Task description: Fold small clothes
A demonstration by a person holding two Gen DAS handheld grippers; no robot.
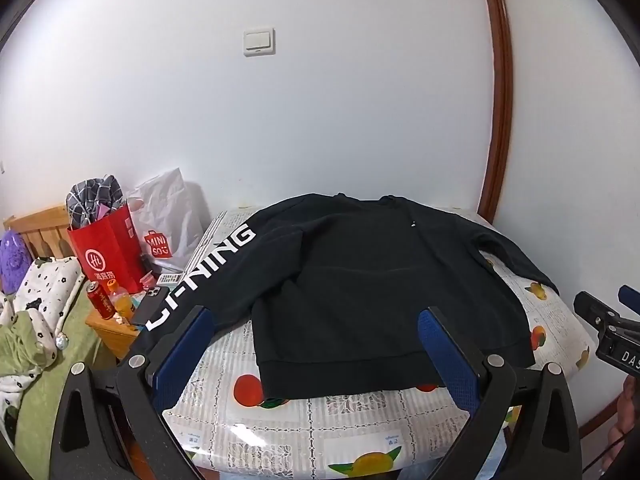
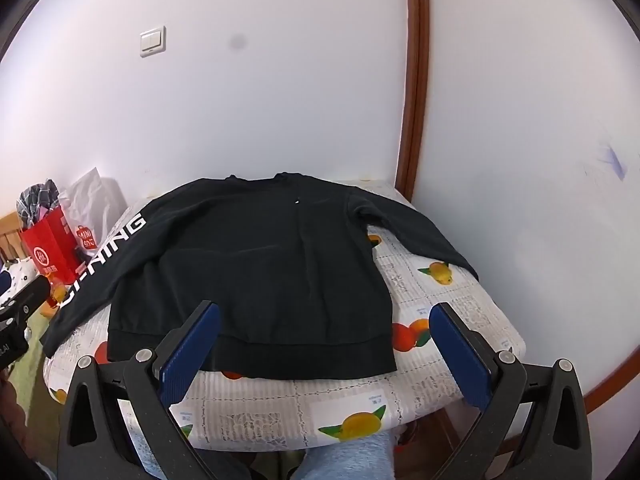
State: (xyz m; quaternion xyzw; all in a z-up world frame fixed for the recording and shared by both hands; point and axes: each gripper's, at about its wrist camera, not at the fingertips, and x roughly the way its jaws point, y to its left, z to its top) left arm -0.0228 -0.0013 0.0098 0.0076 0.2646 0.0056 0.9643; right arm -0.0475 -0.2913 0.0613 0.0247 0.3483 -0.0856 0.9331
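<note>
A black long-sleeved sweatshirt (image 1: 352,280) (image 2: 260,264) lies spread flat on a small table, hem towards me and collar at the far wall. Its left sleeve carries white lettering (image 1: 200,276) (image 2: 108,256) and hangs over the table's left edge. The right sleeve runs out to the right edge. My left gripper (image 1: 316,320) stands open above the hem, nothing between its blue pads (image 1: 448,356). My right gripper (image 2: 324,316) is open too, hovering over the hem's right corner with nothing between its fingers. Each gripper shows at the edge of the other's view.
The table wears a fruit-print cloth (image 1: 280,436) (image 2: 440,292) and stands in a white-walled corner with a brown door frame (image 1: 500,100). To the left are a red paper bag (image 1: 108,252), a white bag (image 1: 168,216), a can and bottle on a wooden stand (image 1: 112,328), and a bed (image 1: 36,320).
</note>
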